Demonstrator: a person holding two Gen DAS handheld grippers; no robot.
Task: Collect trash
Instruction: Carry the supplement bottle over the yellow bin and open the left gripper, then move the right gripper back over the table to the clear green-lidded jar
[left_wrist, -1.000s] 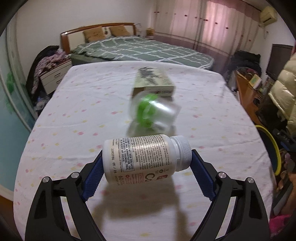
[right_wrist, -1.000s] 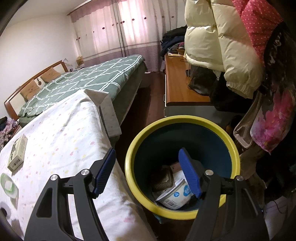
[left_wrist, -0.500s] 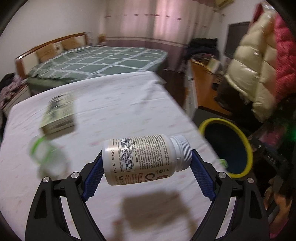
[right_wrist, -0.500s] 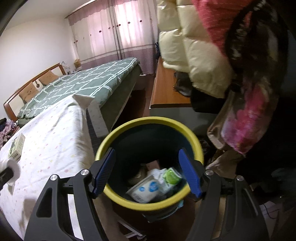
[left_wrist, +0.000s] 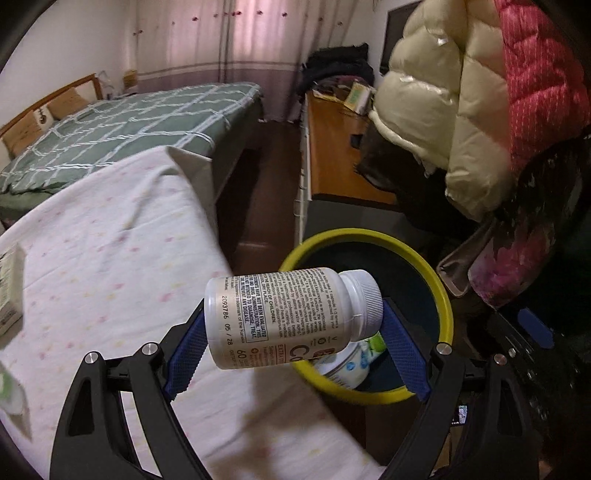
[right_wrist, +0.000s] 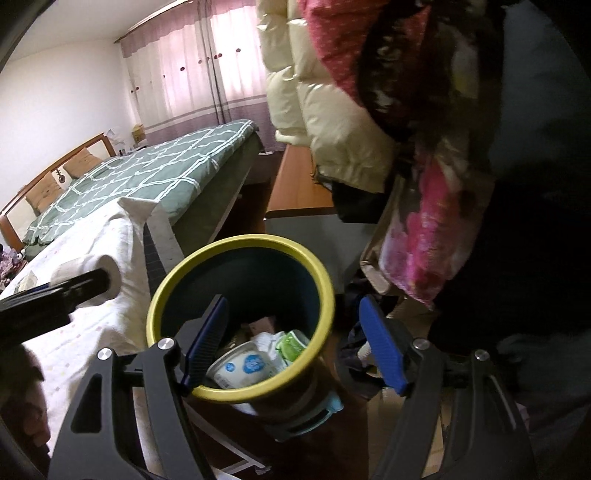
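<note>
White plastic, a supplement bottle (left_wrist: 291, 317) lies crosswise in the left gripper (left_wrist: 295, 350), clamped end to end between the blue pads (left_wrist: 184, 354), cap toward three o'clock. It hangs over the table edge, with the yellow-rimmed trash bin (left_wrist: 443, 295) just beyond at two o'clock. The step in hand looks like the carry to the bin; the next move calls for bringing the bottle fully over the opening, then letting the fingers part. The right gripper (right_wrist: 295, 339) hovers above the same bin with its fingers spread and nothing between them. A yogurt cup (right_wrist: 243, 365) and wrappers already lie inside. The table wears a white speckled cloth (left_wrist: 110, 258); a carton (left_wrist: 9, 288) rests at nine o'clock. Behind are a green quilted bed (left_wrist: 129, 129), pink curtains (left_wrist: 221, 37) and hanging puffer jackets (left_wrist: 443, 110).
</note>
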